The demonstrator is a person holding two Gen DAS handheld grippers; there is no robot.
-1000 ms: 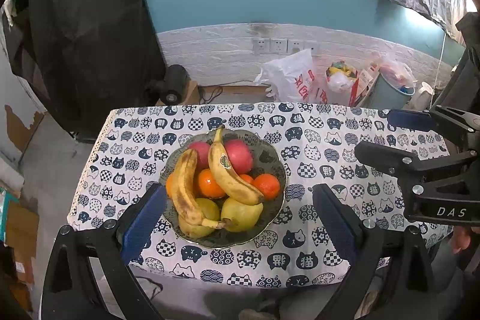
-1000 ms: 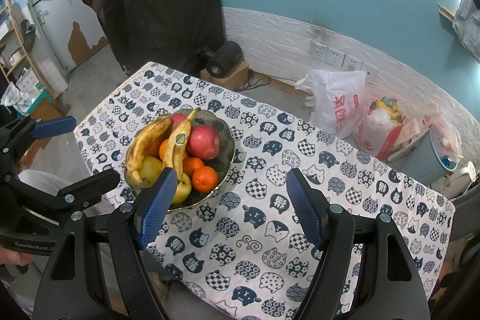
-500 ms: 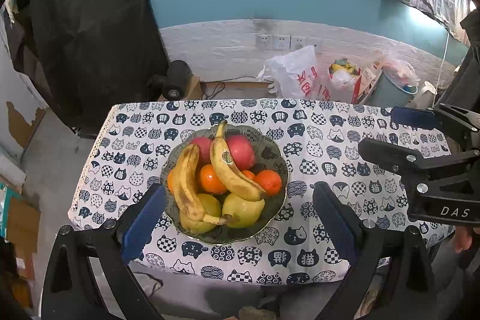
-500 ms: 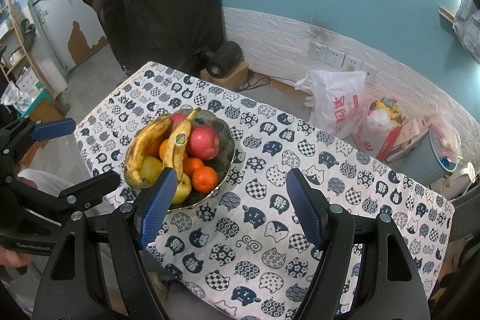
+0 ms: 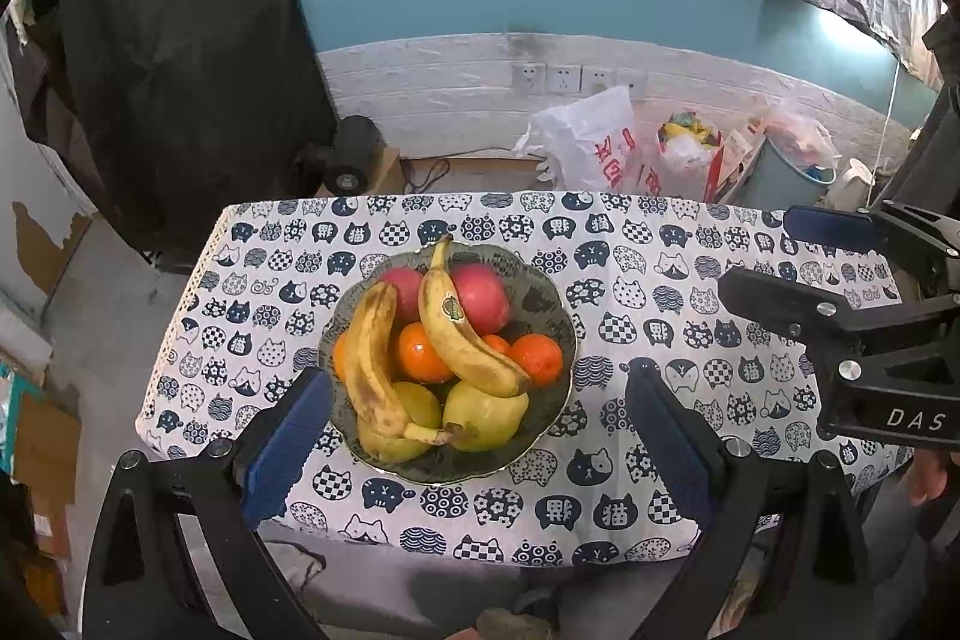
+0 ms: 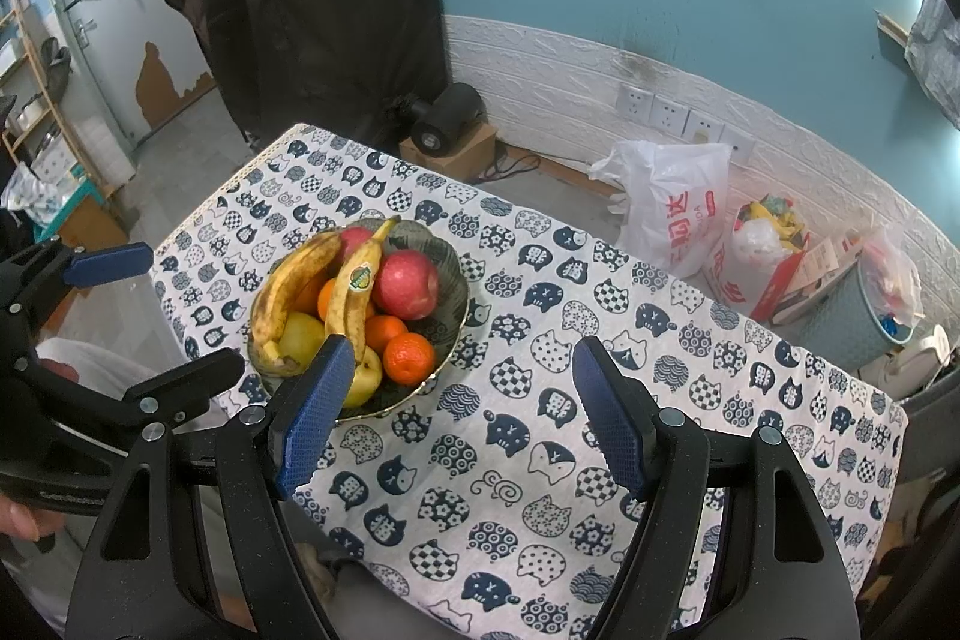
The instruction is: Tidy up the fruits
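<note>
Resting in the bowl (image 5: 543, 304) at the table's left are bananas (image 5: 462, 328), apples, oranges, probably pears; this fits sorting finished or pending. Left gripper (image 5: 477, 436) and right gripper (image 6: 459, 418) gape wide, holding nothing.

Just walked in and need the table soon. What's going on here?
A person holds a hand-held gripper in each hand over a cat-print tablecloth. Left hand-held gripper and right hand-held gripper are both open and empty. The bowl holds two bananas, apples, oranges and pears; no fruit lies outside it.
</note>
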